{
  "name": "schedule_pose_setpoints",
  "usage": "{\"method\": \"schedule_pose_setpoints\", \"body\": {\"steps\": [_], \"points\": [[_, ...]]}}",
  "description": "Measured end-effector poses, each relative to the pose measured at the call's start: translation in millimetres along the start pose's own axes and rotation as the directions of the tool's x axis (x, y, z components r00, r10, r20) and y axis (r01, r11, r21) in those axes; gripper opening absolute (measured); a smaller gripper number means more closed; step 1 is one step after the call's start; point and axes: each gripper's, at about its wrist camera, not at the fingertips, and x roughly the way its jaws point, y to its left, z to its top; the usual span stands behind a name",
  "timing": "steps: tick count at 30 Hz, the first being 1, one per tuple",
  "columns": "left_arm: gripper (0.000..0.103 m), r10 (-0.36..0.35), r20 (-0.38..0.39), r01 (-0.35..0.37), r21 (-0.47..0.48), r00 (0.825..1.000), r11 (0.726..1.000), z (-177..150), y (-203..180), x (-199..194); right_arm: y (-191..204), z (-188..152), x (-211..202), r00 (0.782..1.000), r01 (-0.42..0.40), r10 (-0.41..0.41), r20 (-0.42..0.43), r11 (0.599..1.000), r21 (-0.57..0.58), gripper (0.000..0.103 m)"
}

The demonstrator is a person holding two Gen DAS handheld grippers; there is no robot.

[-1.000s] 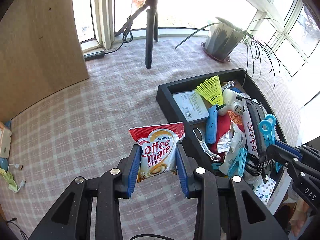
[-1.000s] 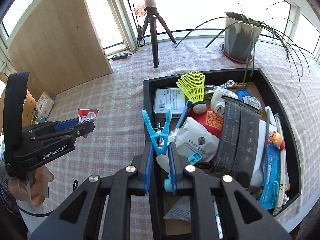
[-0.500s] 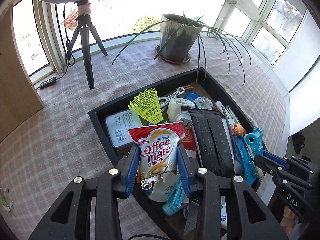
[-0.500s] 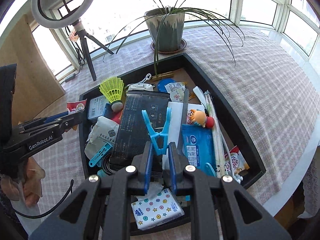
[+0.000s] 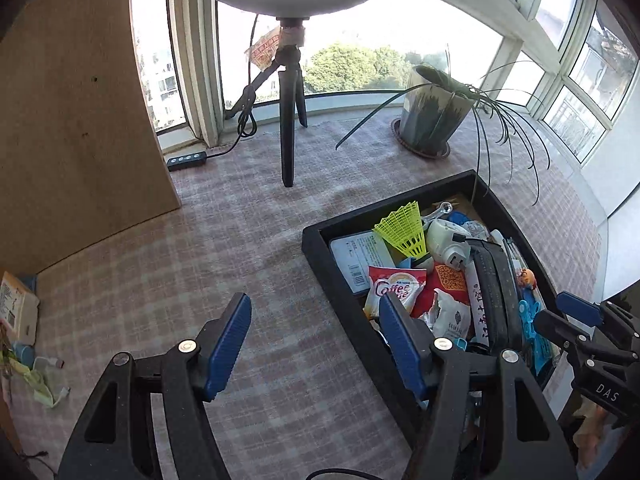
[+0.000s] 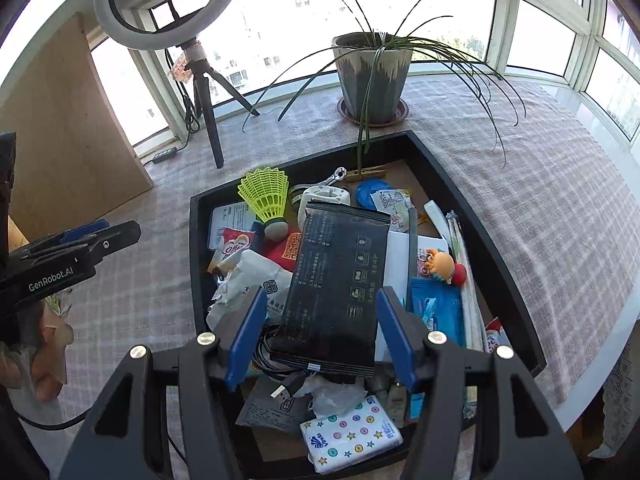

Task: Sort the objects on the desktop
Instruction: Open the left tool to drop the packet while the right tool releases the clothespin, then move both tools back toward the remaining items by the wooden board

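A black tray [image 5: 316, 246] [image 6: 448, 184] is full of desk items. The red and white Coffee-mate sachet [image 5: 394, 288] lies in its left part, and also shows in the right wrist view [image 6: 234, 246]. A blue clothespin [image 5: 530, 316] lies at the tray's right side [image 6: 430, 306]. My left gripper [image 5: 316, 338] is open and empty over the tray's left wall. My right gripper [image 6: 322, 326] is open and empty above a black flat pouch [image 6: 340, 276] in the tray.
A yellow shuttlecock [image 6: 268, 196], a white tissue pack [image 6: 352, 434] and a cartoon keychain [image 6: 440, 264] lie in the tray. A ring-light tripod [image 5: 290, 120], a potted plant [image 6: 372, 76], a wooden board [image 5: 72, 120] and a power strip [image 5: 186, 160] stand on the checked cloth. Small items [image 5: 20, 308] lie far left.
My left gripper opened and dropped the Coffee-mate sachet into the tray, then drew back left. My right gripper opened and released the blue clothespin, which now lies in the tray.
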Motion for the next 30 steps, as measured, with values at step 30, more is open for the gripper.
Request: {"method": "schedule_pose_setpoints", "body": {"steps": [30], "points": [[0.063,0.373,-0.174,-0.387,-0.669,0.912,0.634,-70.7,511.9,-47.5,306.5,15.8,83.6,0.949,-0.31,0.258,-0.182,0.865,-0.393,0.057]]}}
